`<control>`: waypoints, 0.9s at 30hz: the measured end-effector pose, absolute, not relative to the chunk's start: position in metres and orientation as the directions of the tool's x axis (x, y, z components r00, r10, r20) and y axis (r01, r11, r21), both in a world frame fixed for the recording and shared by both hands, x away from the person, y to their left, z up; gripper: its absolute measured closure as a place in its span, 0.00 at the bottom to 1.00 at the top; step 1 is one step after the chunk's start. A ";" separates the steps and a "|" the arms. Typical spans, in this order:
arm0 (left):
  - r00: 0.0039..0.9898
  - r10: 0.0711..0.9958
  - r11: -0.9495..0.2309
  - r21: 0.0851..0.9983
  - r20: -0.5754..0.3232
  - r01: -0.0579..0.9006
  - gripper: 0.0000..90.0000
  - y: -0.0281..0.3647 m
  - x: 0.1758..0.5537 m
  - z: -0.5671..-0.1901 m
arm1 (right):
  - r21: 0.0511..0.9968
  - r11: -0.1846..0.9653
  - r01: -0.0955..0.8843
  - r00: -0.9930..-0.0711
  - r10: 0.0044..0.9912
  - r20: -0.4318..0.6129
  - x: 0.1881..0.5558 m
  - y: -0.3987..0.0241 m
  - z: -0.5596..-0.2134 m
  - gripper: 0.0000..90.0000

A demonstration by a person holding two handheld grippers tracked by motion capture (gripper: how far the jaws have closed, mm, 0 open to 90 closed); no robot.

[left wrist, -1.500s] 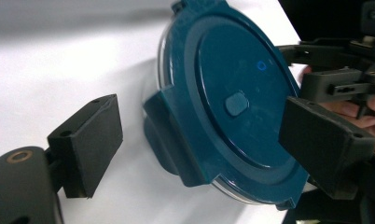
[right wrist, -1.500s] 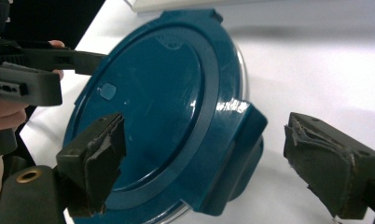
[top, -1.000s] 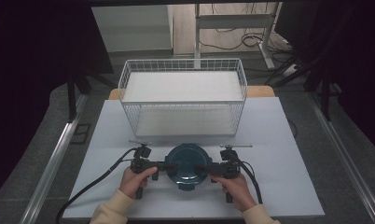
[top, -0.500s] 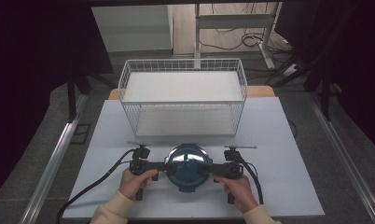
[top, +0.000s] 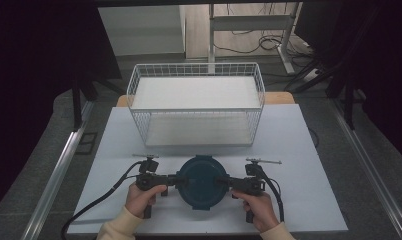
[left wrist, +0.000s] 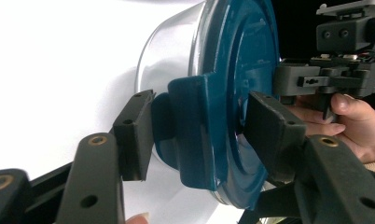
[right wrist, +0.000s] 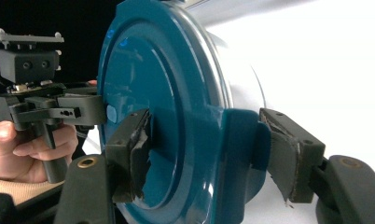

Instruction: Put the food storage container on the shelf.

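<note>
The teal-lidded container (top: 202, 181) sits at the near edge of the white surface (top: 299, 150), caught between both tools: the left hand-held gripper (top: 165, 179) has its jaws closed around one lid tab, the right hand-held gripper (top: 228, 181) likewise clamps the opposite tab. Farther back, well apart, stands a white wire basket (top: 196, 102).

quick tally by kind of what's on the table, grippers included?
Lidded container (teal lid, metal body): 1
White wire basket: 1
Handheld grippers: 2, the left gripper and the right gripper, one at each side clasp of the lid
Total: 4
</note>
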State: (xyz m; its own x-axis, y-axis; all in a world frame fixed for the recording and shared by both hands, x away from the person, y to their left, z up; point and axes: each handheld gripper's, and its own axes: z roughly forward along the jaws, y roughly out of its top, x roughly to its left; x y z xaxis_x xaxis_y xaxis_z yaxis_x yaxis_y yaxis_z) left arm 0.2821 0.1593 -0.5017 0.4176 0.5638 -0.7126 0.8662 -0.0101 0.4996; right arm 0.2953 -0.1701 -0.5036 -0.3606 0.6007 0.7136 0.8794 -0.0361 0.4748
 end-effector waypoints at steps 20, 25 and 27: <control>0.485 0.555 0.007 0.587 -0.675 0.809 0.53 0.161 0.271 -0.475 | 0.581 -0.016 0.813 -0.463 0.586 0.664 0.287 -0.171 -0.477 0.42; 0.499 0.547 0.008 0.600 -0.672 0.800 0.53 0.161 0.269 -0.470 | 0.615 -0.001 0.789 -0.496 0.591 0.637 0.286 -0.171 -0.468 0.43; 0.508 0.552 0.005 0.612 -0.661 0.791 0.53 0.160 0.268 -0.466 | 0.622 -0.003 0.783 -0.501 0.588 0.634 0.285 -0.172 -0.465 0.43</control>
